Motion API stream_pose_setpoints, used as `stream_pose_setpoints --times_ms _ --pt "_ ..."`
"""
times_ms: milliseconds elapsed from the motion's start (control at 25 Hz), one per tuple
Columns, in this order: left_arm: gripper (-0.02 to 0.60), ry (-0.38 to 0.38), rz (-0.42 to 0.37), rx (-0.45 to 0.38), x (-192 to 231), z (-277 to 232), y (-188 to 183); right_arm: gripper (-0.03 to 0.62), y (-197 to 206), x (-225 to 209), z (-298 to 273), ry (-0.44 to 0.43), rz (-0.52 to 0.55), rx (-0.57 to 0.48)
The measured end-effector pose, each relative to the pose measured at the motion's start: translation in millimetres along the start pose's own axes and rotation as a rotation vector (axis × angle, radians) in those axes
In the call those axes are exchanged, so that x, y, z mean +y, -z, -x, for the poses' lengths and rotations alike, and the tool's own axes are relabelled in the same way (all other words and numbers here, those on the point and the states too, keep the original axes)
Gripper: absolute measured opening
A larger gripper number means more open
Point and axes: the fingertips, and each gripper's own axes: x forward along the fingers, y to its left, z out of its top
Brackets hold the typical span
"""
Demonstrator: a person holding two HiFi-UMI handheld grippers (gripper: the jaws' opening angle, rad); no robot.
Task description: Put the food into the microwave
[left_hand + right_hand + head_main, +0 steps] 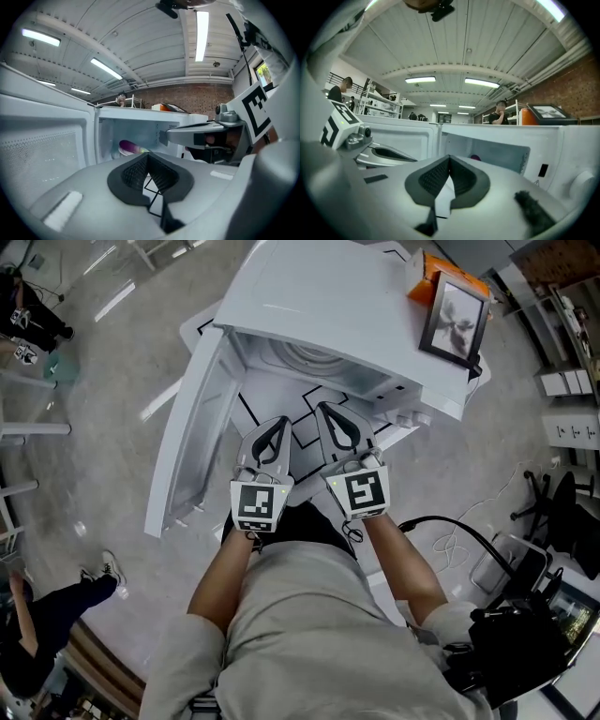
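A white microwave [328,306] stands on the table with its door [192,427] swung wide open to the left. Deep in its cavity lies a purple piece of food [129,147] on a white dish, and the right gripper view catches it as a small purple spot [475,158]. Both grippers hang side by side just in front of the opening, pointing into it. My left gripper [280,420] is shut with nothing between its pads [148,155]. My right gripper [325,410] is likewise shut and empty [449,159].
A framed picture [455,315] and an orange object [441,282] sit on top of the microwave. The table [309,401] bears black line markings. A black device and cables [511,615] lie on the floor at right; a person [37,615] stands at lower left.
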Motion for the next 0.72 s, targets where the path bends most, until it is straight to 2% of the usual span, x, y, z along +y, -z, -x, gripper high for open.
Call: stream_pose_setpoints --times_ms 120,240,400,560,720 --pt "0.008 0.002 -0.015 -0.069 -6.2 7.5 -20.2 0.012 -12.9 3.8 12.7 0.013 0.023 -0.045" --pt "0.008 0.0 -0.039 -0.121 -11.3 13.5 -37.3 0.011 -8.7 9.5 20.4 0.013 0.047 -0.029" --pt "0.008 -0.008 -0.015 -0.115 -13.3 14.2 -43.1 0.011 -7.7 10.4 26.4 0.027 0.061 -0.01" --pt "0.008 0.012 -0.068 -0.136 -14.5 14.4 -47.5 0.011 -16.6 13.8 26.6 0.022 0.105 -0.024" --pt "0.008 0.03 -0.074 -0.135 -18.0 12.2 -51.6 0.011 -20.6 12.0 21.4 0.029 0.13 -0.031"
